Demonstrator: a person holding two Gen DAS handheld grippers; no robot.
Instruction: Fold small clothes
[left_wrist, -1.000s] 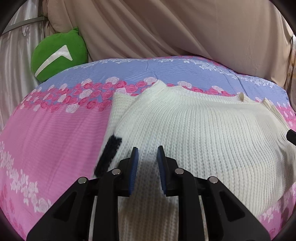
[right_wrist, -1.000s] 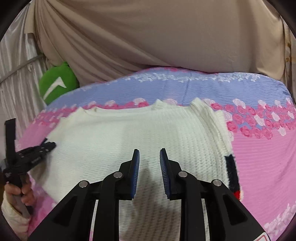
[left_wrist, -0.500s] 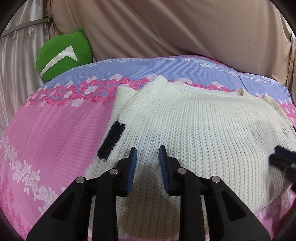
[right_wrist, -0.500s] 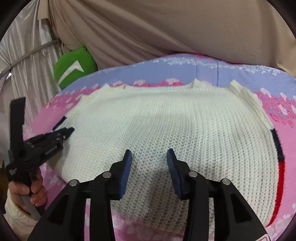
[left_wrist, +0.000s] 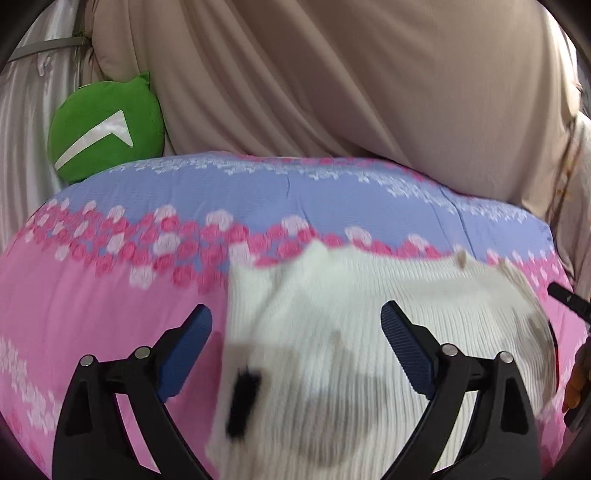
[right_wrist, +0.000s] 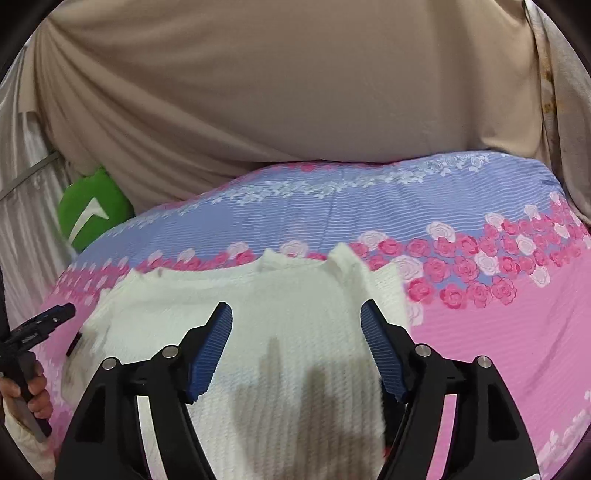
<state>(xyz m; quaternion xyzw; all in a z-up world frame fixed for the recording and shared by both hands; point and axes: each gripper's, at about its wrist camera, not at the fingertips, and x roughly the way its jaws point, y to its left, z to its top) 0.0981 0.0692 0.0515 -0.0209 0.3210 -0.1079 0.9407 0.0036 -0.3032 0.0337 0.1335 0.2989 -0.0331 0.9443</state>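
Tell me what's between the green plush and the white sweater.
Only floral bedspread: a blue band, then pink roses, lie between the plush and the sweater. Nothing else sits there; the left wrist view shows it best.

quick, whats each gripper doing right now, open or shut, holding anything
left gripper: open wide, holding nothing, above the white knit sweater.
right gripper: open wide, holding nothing, above the same sweater.

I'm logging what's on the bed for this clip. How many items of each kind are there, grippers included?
White knit sweater: 1
Green plush cushion: 1
Floral bedspread: 1
Grippers: 2, left gripper and right gripper, both open
Total: 5
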